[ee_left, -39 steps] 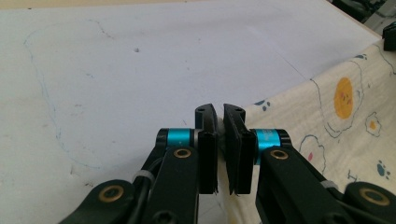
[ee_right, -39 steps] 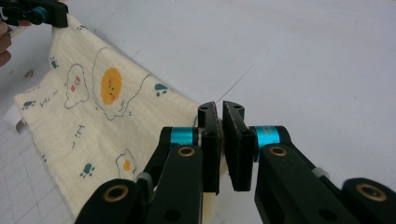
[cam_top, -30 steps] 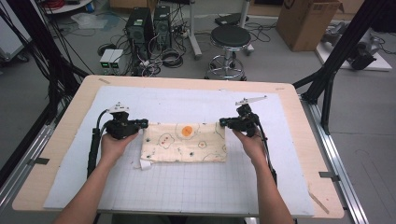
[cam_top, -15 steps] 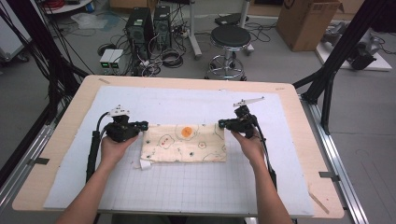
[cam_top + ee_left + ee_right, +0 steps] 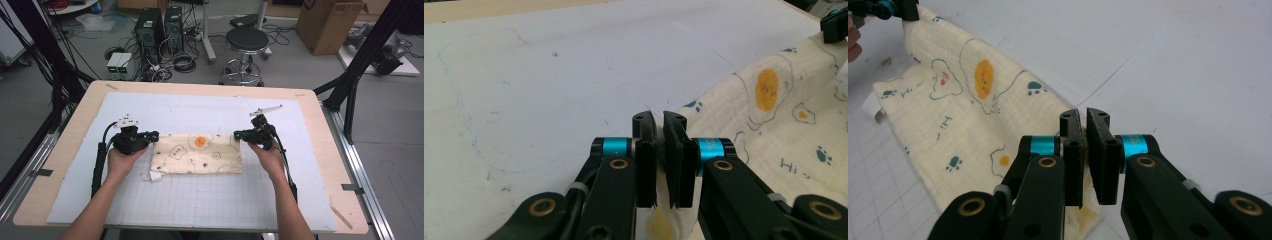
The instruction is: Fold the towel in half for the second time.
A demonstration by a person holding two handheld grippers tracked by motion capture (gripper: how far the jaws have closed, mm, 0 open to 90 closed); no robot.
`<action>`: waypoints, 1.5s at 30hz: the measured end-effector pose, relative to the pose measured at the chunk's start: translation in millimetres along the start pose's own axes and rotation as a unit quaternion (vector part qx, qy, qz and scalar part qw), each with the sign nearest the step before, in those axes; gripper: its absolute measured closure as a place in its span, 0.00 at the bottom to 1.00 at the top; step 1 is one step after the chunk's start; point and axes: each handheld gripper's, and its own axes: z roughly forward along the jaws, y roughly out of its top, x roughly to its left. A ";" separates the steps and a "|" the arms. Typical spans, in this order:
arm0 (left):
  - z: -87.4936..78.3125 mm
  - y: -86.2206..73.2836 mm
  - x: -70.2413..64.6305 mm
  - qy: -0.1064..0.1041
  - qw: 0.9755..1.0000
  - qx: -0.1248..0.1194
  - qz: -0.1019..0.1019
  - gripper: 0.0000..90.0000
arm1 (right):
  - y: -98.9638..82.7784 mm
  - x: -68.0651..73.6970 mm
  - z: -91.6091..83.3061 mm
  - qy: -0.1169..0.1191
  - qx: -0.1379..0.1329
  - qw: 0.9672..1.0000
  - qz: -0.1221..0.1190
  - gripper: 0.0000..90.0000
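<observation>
A cream-yellow printed cloth point(image 5: 197, 153), folded to an oblong, is seen lying on the white gridded mat point(image 5: 210, 200) that covers the wooden table point(image 5: 45, 185). It is placed near the middle of the mat, with its long side running across the table between the two hands. A pattern of fried eggs, paw prints and small outline figures is printed on it, and an orange yolk point(image 5: 201, 141) is shown close to its far edge. A small white tag point(image 5: 155, 175) is seen sticking out at its near left corner.

The left gripper point(image 5: 150, 136) is held at the cloth's far left corner. In the left gripper view its fingers point(image 5: 644, 150) are clenched on the fabric, a thin fold of which is pinched between the pads. The right gripper point(image 5: 238, 134) is held at the far right corner, and in the right gripper view its fingers point(image 5: 1071, 150) are likewise clenched on the cloth's edge. The far edge is raised a little off the mat at both pinched corners, while the near part of the cloth is left lying flat.

Each gripper is gripped from behind by one of the person's hands, and the forearms are brought in from the near edge of the table. Beyond the table, a round black stool point(image 5: 245, 40), computer towers point(image 5: 160, 25) and a cardboard box point(image 5: 327, 25) are seen on the floor.
</observation>
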 end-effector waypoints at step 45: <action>-27.1 -28.4 -17.1 -0.031 0.999 0.002 0.033 0.92 | -39.0 21.8 -16.6 0.029 -0.023 0.999 -0.022 0.95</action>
